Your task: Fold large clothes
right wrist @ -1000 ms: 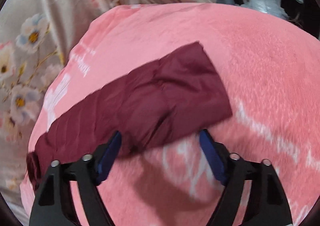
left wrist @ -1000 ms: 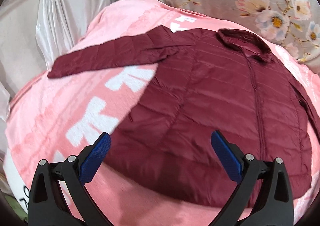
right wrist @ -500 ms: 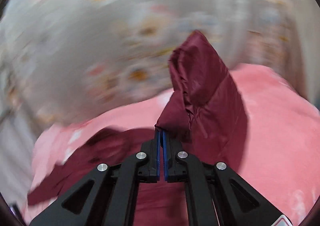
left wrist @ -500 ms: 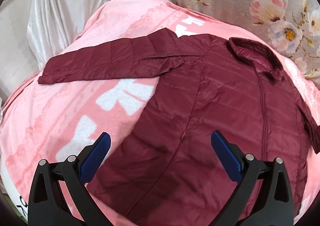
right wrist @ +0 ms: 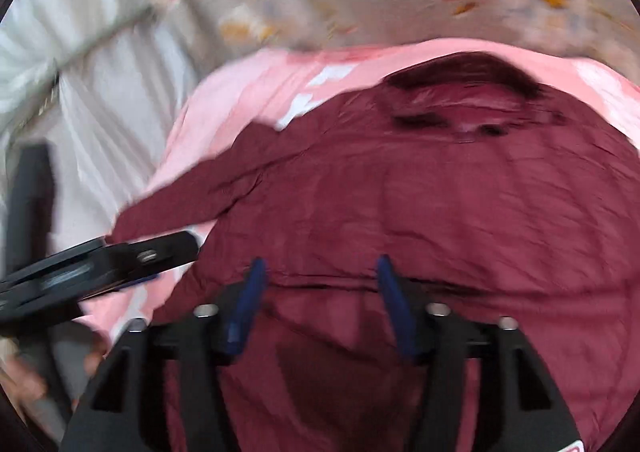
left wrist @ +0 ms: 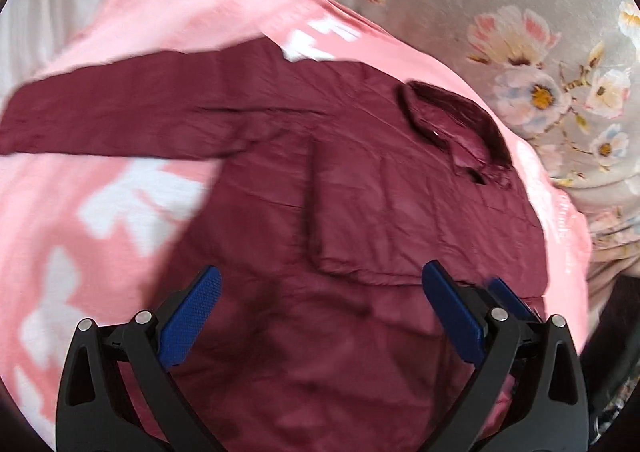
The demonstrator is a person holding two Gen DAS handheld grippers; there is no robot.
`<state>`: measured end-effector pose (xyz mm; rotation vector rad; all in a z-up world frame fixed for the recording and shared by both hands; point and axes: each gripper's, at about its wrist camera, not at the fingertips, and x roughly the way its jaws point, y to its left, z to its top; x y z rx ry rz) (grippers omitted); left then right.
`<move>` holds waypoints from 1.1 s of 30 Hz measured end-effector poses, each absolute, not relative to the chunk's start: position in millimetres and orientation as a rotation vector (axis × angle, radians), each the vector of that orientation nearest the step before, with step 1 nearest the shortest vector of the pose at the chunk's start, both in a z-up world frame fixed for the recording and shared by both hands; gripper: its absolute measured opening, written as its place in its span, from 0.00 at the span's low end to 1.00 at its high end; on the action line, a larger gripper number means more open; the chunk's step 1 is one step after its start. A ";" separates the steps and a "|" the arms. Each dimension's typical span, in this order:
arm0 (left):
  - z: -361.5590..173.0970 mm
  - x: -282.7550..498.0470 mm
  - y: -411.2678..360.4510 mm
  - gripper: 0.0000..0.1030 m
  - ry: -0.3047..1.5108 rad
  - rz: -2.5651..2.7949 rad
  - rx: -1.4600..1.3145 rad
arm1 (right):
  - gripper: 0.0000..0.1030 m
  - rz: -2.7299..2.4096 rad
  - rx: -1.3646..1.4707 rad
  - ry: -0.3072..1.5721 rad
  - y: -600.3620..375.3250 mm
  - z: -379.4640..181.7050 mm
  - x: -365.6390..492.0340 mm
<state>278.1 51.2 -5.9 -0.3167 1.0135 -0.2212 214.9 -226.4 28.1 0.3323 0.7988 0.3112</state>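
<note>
A maroon puffer jacket [left wrist: 360,332] lies front up on a pink blanket [left wrist: 100,232], collar [left wrist: 452,119] at the far side. Its left sleeve [left wrist: 120,119] stretches out flat to the left. The other sleeve [left wrist: 420,211] lies folded across the chest. My left gripper [left wrist: 320,276] hovers open over the jacket's lower body, nothing between its fingers. In the right wrist view my right gripper [right wrist: 320,264] hangs over the jacket [right wrist: 440,211] at the folded sleeve's end, its jaws opening with no cloth pinched. A blue pad [left wrist: 506,294] of it shows behind my left gripper.
Floral grey fabric [left wrist: 540,51] rises behind the blanket. White satin cloth [right wrist: 100,91] hangs at the far left. The left gripper's black frame [right wrist: 120,260] crosses the right wrist view at lower left, near the outstretched sleeve's end.
The right gripper shut on the right sleeve's cuff, carried it over onto the jacket's chest and let go. The left gripper moved in closer over the jacket, staying open.
</note>
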 end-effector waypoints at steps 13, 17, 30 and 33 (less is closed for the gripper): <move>-56.4 342.0 2.9 0.34 1.111 -0.252 -0.359 | 0.56 -0.236 0.820 0.793 -443.0 -32.6 191.9; -52.8 355.5 3.4 0.07 1.092 -0.236 -0.317 | 0.14 -0.306 0.796 0.788 -459.4 -34.9 223.4; -67.0 341.5 -7.1 0.05 1.015 -0.229 -0.163 | 0.02 -0.391 0.593 0.829 -450.6 -34.4 224.5; -67.3 339.4 -9.3 0.07 0.991 -0.221 -0.133 | 0.02 -0.420 0.591 0.882 -451.6 -38.7 219.6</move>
